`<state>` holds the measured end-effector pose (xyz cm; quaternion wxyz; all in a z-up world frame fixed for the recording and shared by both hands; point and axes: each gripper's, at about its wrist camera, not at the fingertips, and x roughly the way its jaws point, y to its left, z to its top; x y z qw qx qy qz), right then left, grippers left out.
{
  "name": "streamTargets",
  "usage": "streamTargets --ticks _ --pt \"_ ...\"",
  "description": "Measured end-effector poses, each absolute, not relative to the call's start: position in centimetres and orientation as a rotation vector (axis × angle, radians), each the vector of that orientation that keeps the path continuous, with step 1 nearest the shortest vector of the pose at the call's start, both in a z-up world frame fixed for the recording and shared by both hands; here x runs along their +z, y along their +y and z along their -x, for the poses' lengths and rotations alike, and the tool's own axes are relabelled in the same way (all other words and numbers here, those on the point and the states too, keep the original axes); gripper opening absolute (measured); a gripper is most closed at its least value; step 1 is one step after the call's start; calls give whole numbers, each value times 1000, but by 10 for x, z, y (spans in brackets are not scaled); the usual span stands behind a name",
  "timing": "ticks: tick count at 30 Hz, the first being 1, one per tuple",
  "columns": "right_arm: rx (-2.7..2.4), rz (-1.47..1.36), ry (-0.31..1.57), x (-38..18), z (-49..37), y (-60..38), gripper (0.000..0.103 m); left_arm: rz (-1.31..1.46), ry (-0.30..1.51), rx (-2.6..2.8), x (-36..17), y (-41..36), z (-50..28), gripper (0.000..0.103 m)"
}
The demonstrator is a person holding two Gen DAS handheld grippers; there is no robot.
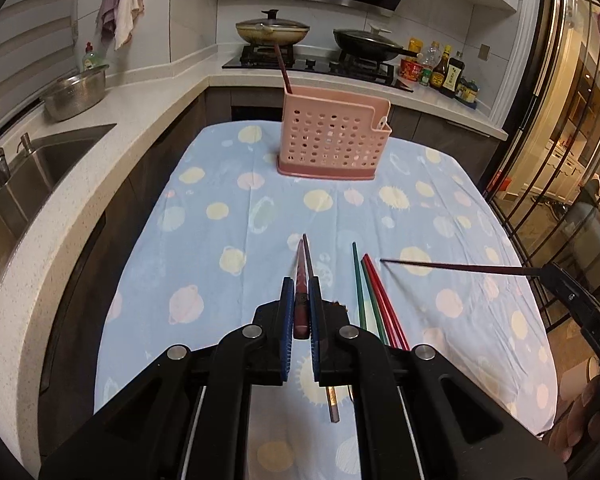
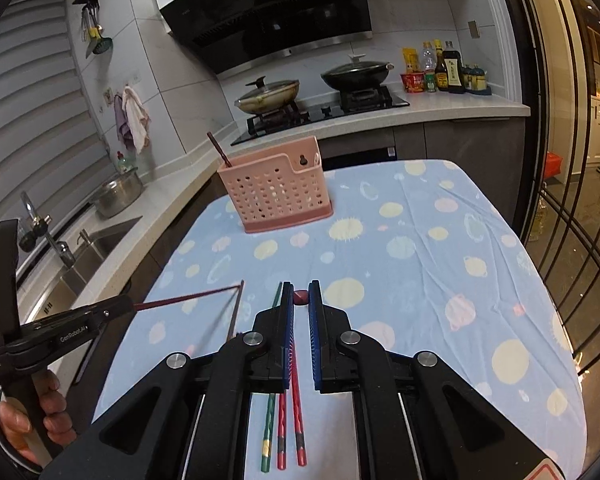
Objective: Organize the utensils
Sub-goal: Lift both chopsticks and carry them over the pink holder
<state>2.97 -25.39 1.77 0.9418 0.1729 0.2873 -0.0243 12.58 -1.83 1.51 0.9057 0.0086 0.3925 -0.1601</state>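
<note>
A pink perforated utensil holder (image 1: 334,142) stands at the far end of the table, also in the right wrist view (image 2: 278,192), with one dark chopstick (image 1: 283,68) standing in it. My left gripper (image 1: 301,288) is shut on a dark red chopstick (image 1: 300,276); another dark chopstick (image 1: 309,258) lies beside it on the cloth. One green and two red chopsticks (image 1: 374,300) lie to its right. My right gripper (image 2: 301,292) is shut on a dark red chopstick (image 2: 301,297), seen end-on, and hovers above the green and red chopsticks (image 2: 282,428). From the left view that chopstick (image 1: 452,267) points left.
The table has a blue planet-print cloth (image 1: 228,208). A counter with a sink (image 1: 28,176) and a steel bowl (image 1: 76,94) runs along the left. A stove with two pans (image 1: 316,36) and sauce bottles (image 1: 448,72) is behind. A glass door (image 1: 560,160) is on the right.
</note>
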Motion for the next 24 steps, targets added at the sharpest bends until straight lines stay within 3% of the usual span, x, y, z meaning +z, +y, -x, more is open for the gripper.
streamTargets --ticks 24 --pt "-79 -336 358 95 -125 -281 7 37 575 -368 124 -46 -223 7"
